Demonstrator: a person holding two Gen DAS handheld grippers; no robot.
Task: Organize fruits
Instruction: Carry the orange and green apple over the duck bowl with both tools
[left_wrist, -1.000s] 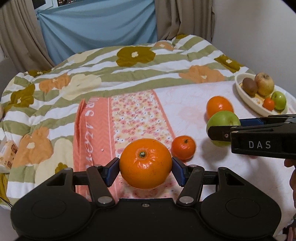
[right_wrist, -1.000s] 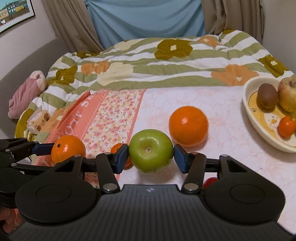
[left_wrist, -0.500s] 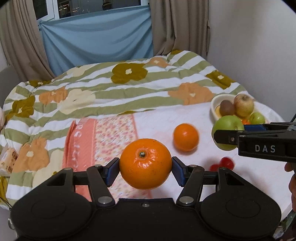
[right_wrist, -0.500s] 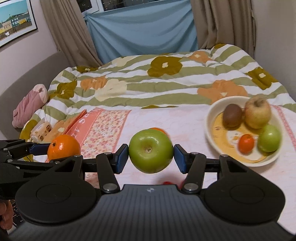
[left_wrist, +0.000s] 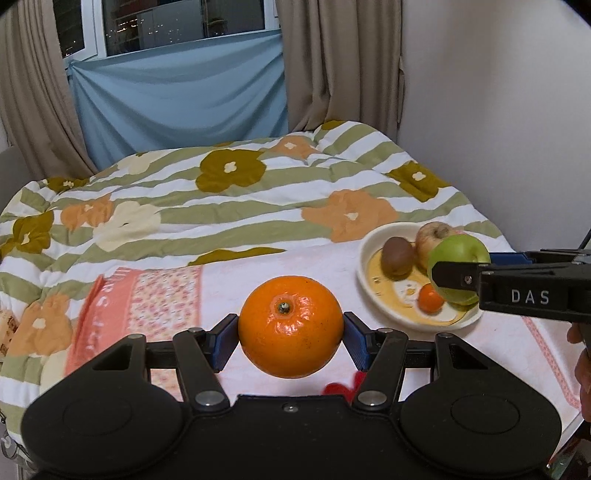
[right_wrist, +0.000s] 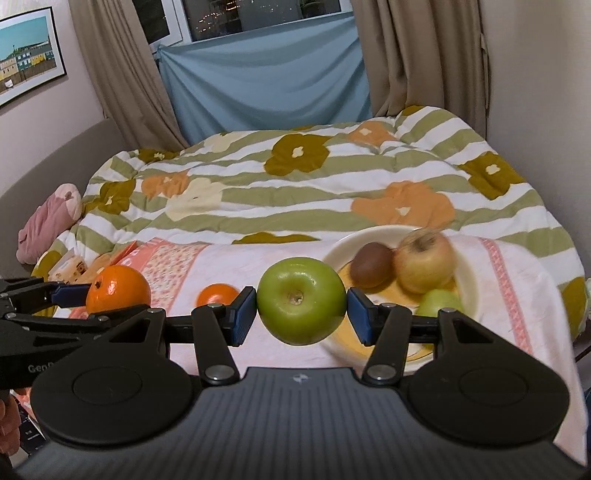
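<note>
My left gripper (left_wrist: 290, 334) is shut on a large orange (left_wrist: 290, 326), held in the air above the pink cloth. My right gripper (right_wrist: 302, 314) is shut on a green apple (right_wrist: 301, 301), which hangs just left of the white bowl (right_wrist: 469, 273). In the left wrist view that apple (left_wrist: 458, 251) and the right gripper (left_wrist: 458, 275) sit over the bowl (left_wrist: 365, 266). The bowl holds a kiwi (left_wrist: 397, 256), a reddish apple (right_wrist: 424, 260), a small green apple (right_wrist: 439, 301) and a small tangerine (left_wrist: 430, 297). Another orange (right_wrist: 216, 293) lies on the cloth.
A flowered striped quilt (left_wrist: 229, 206) covers the bed behind the pink cloth (left_wrist: 280, 262). A small red thing (left_wrist: 338, 387) lies on the cloth under my left gripper. A pink soft toy (right_wrist: 48, 221) lies far left. A wall rises close on the right.
Both grippers have risen and moved right toward the bowl with their fruit. The bowl now sits closer and the loose orange has slid to the left in the right wrist view.
</note>
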